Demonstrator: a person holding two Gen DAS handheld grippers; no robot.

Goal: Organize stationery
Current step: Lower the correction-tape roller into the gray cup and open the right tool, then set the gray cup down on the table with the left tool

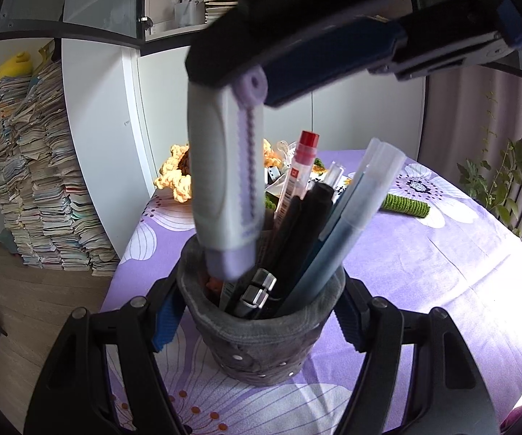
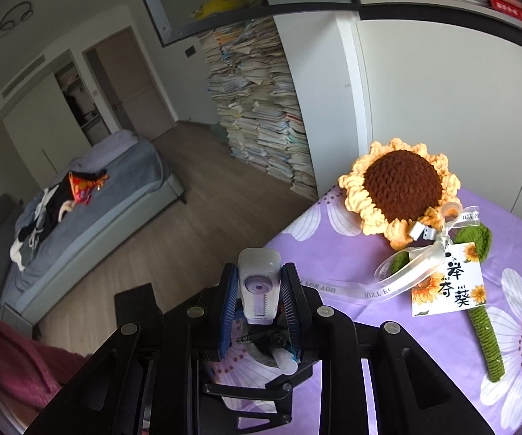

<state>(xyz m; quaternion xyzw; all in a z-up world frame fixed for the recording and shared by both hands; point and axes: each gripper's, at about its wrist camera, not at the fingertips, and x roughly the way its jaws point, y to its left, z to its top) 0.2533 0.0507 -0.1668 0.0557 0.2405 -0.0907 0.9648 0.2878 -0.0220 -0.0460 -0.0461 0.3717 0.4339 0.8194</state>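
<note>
Left wrist view: the left hand-held gripper [image 1: 261, 311] clasps the grey pen holder [image 1: 261, 337] on the desk [image 1: 424, 272]; the utility knife [image 1: 224, 188] descends near-vertically into it.

Right wrist view: the right hand-held gripper [image 2: 259, 304] grips the knife's top, directly above the holder.

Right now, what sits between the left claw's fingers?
The grey pen cup, packed with pens; the left claw straddles it while the right claw lowers the utility knife in. Left wrist view.

A grey-and-lilac utility knife [image 1: 224, 185] hangs upright below the right gripper [image 2: 259, 302], its lower tip inside the grey pen cup [image 1: 261, 337] crowded with pens [image 1: 318, 217].
</note>
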